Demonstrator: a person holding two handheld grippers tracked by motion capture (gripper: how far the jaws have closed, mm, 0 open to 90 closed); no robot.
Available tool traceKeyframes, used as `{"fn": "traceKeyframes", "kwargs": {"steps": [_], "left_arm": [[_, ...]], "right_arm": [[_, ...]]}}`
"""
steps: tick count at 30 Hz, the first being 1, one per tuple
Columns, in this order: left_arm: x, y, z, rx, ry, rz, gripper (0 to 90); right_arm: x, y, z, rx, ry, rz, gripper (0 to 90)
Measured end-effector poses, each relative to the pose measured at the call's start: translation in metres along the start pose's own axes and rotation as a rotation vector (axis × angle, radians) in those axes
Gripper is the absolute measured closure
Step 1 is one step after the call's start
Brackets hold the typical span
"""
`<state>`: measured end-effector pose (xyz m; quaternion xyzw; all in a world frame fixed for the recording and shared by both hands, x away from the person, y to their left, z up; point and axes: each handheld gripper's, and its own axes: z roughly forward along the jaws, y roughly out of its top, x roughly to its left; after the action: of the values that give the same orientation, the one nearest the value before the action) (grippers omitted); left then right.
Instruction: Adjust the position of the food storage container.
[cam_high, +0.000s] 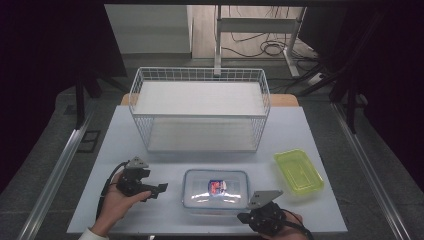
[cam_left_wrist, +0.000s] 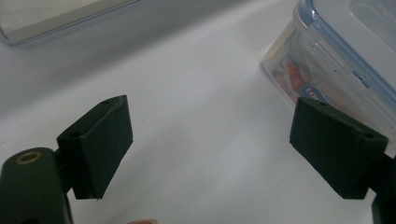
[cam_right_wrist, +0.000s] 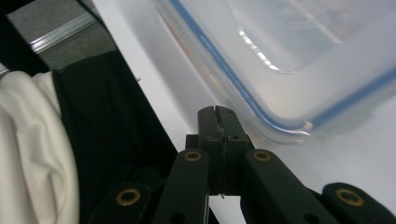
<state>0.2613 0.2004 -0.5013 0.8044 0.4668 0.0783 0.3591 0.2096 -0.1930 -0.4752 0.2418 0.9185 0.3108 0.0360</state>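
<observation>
Two hand-held grippers work at one white table (cam_high: 120, 130), each carried in one hand. The left hand-held gripper (cam_high: 161, 189) lies at the left, pointing toward the single clear lidded container (cam_high: 216, 191); in the left gripper view its two black pads (cam_left_wrist: 100, 144) stand wide apart with bare table between them, and the container's blue-sealed edge (cam_left_wrist: 327, 51) sits just beyond the right-hand pad, not touching it as far as the blurred picture allows. The container, one in number, lies between the two hand-held grippers; a red and blue label shows through its lid. Beyond both hand-held grippers, well apart from them, stands one white wire basket (cam_high: 200, 107). The right hand-held gripper (cam_high: 242, 218) sits at the container's near right corner; in the right gripper view its jaws are pressed together with nothing between them, the tips (cam_right_wrist: 217, 122) just beside the container's rounded corner (cam_right_wrist: 289, 70). Farther right of this hand-held gripper, and a little beyond it, lies one empty yellow-green tray (cam_high: 298, 171), apart from the container.
</observation>
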Motion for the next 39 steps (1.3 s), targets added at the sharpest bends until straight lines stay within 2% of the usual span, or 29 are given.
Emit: {"fn": "traceKeyframes", "kwargs": {"steps": [1,6,9,11,15,18,21,22,23,24,28,30,31,34,39], "left_arm": [[0.0,0.0,0.0,0.0,0.0,0.0,13.1],[0.0,-0.001,0.0,-0.003,0.003,-0.004,13.1],[0.0,-0.001,0.0,-0.001,0.005,-0.001,13.1],[0.0,-0.001,0.0,-0.001,0.004,-0.001,13.0],[0.0,-0.001,0.002,0.003,0.007,0.0,13.0],[-0.002,-0.001,0.002,0.002,0.005,-0.002,13.0],[-0.004,-0.001,-0.001,-0.015,-0.002,-0.01,12.6],[-0.005,0.0,-0.003,-0.025,-0.018,-0.02,12.4],[-0.005,0.001,-0.004,-0.033,-0.031,-0.03,12.1],[-0.006,0.003,-0.004,-0.041,-0.041,-0.037,11.7],[-0.01,0.007,-0.009,-0.064,-0.067,-0.062,11.2],[-0.012,0.007,-0.011,-0.071,-0.073,-0.071,11.7],[-0.012,0.007,-0.012,-0.072,-0.077,-0.075,11.7],[-0.013,0.005,-0.015,-0.071,-0.071,-0.077,11.9],[-0.013,0.006,-0.016,-0.064,-0.078,-0.092,13.5]], "right_arm": [[0.0,0.001,0.003,0.004,0.012,-0.007,89.2],[-0.001,0.004,0.013,0.023,0.008,-0.023,89.2],[-0.002,0.006,0.019,0.037,-0.011,-0.036,89.2],[-0.003,0.006,0.019,0.035,-0.02,-0.04,89.2],[-0.007,0.004,0.017,0.019,-0.028,-0.017,89.2],[-0.006,0.005,0.017,0.013,-0.005,-0.02,89.2],[-0.002,0.006,0.003,-0.033,0.011,-0.024,89.1],[-0.002,0.006,-0.002,-0.052,0.012,-0.016,89.0],[-0.004,0.007,-0.012,-0.093,0.001,0.002,88.7],[-0.008,0.007,-0.019,-0.127,-0.012,0.029,83.9],[-0.027,0.012,-0.037,-0.239,-0.081,0.154,46.4],[-0.039,0.016,-0.04,-0.268,-0.08,0.224,29.7],[-0.039,0.016,-0.04,-0.268,-0.08,0.224,29.7],[-0.045,0.017,-0.038,-0.254,-0.098,0.231,22.5],[-0.051,0.019,-0.036,-0.252,-0.103,0.248,19.4]]}}
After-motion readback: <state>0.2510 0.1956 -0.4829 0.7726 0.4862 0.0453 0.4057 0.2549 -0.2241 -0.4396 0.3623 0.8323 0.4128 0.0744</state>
